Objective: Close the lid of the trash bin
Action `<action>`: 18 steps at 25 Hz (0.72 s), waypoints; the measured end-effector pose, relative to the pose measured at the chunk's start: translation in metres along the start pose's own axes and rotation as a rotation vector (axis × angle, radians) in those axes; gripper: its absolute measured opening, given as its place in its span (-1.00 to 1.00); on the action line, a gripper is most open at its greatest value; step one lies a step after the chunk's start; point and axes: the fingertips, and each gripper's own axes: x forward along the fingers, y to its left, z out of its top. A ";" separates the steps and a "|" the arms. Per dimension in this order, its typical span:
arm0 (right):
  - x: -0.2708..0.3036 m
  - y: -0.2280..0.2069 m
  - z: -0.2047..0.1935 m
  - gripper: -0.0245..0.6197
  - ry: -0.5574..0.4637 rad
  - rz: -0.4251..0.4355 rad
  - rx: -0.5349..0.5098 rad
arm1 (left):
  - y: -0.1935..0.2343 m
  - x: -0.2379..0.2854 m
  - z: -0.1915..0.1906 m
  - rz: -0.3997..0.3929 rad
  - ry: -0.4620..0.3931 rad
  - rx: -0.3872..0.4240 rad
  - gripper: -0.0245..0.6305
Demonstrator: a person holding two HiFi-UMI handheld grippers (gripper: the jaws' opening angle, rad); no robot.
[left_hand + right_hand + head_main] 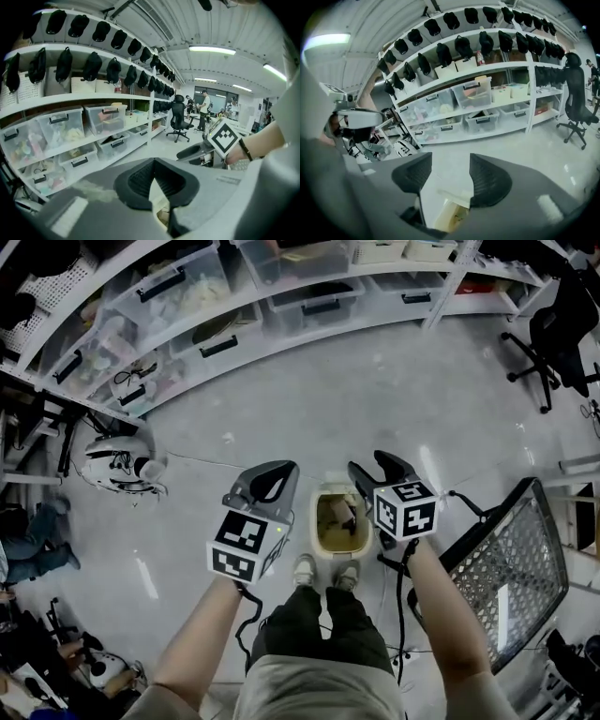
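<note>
A small cream trash bin (pixel 322 521) stands open on the pale floor just beyond my shoes, with brown rubbish showing inside. Its lid is not down; I cannot make out how the lid stands. My left gripper (pixel 277 474) hangs in the air just left of the bin, its pads pressed together with nothing between them. My right gripper (pixel 370 463) hovers over the bin's right rim, open and empty. A sliver of the cream bin (pixel 161 206) shows below the left gripper (pixel 153 163). Under the spread right gripper (pixel 450 165) the bin (pixel 450 213) also shows.
Long white shelves (pixel 234 334) with clear plastic boxes curve along the far side. A black office chair (pixel 558 329) stands far right. A metal mesh cart (pixel 516 563) is close on my right. White gear (pixel 117 463) lies on the floor to the left.
</note>
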 end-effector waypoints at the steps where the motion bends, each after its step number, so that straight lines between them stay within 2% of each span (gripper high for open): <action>1: 0.011 -0.006 -0.014 -0.13 0.022 -0.006 0.008 | 0.002 0.007 -0.011 -0.002 0.011 -0.013 -0.92; 5: 0.047 -0.029 -0.065 -0.13 0.116 -0.031 0.031 | 0.005 0.032 -0.060 -0.015 0.069 -0.046 -0.92; 9: 0.067 -0.037 -0.096 -0.17 0.153 -0.065 0.024 | 0.008 0.047 -0.105 -0.036 0.133 -0.082 -0.92; 14: 0.065 -0.024 -0.135 -0.17 0.217 -0.053 0.044 | 0.004 0.049 -0.146 -0.052 0.195 -0.110 -0.92; 18: 0.052 -0.018 -0.158 -0.26 0.210 -0.070 0.074 | -0.006 0.049 -0.170 -0.075 0.235 -0.117 -0.92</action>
